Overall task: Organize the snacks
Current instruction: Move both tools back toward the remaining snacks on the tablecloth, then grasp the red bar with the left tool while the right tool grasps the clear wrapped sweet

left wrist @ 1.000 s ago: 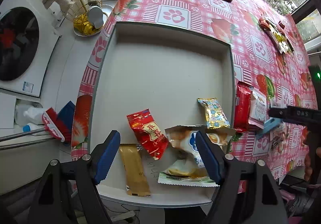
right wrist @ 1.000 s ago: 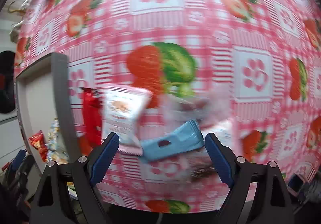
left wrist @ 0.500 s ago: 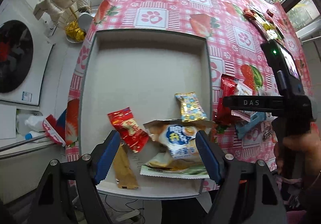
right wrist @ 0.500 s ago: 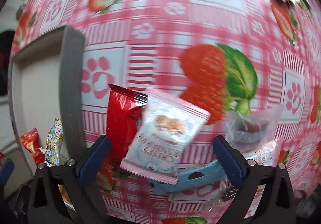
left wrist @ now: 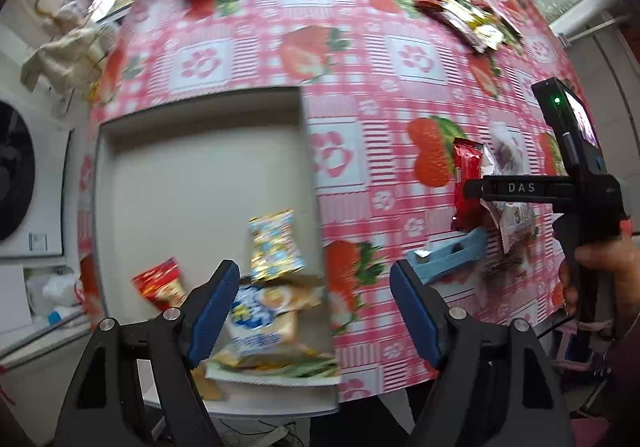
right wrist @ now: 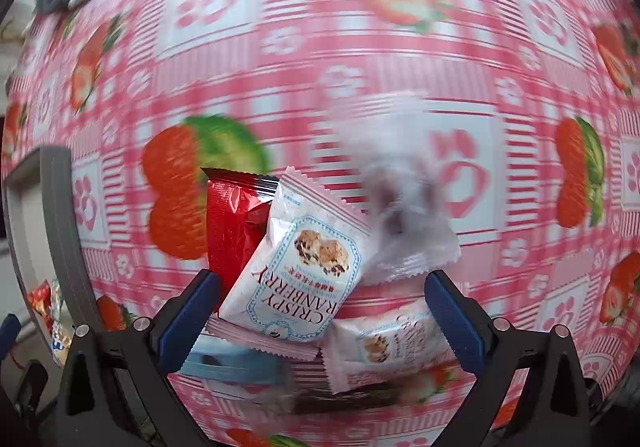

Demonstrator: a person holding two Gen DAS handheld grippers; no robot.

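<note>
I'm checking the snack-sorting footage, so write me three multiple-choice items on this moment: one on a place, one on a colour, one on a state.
1. Where does the shiny red foil snack packet lie?
A. inside the tray
B. on the tablecloth, outside the tray
C. on the phone

2. What colour is the border of the white "Crispy Cranberry" cookie packet?
A. pink
B. green
C. black

3. How does the right claw stand?
A. shut on the red packet
B. shut with nothing in it
C. open over the snack pile

Answers:
1. B: it lies on the pink checked strawberry tablecloth, right of the shallow grey rectangular tray.
2. A: pink serrated edges show at both ends.
3. C: its blue pads stand wide apart, clear of the packets.
</note>
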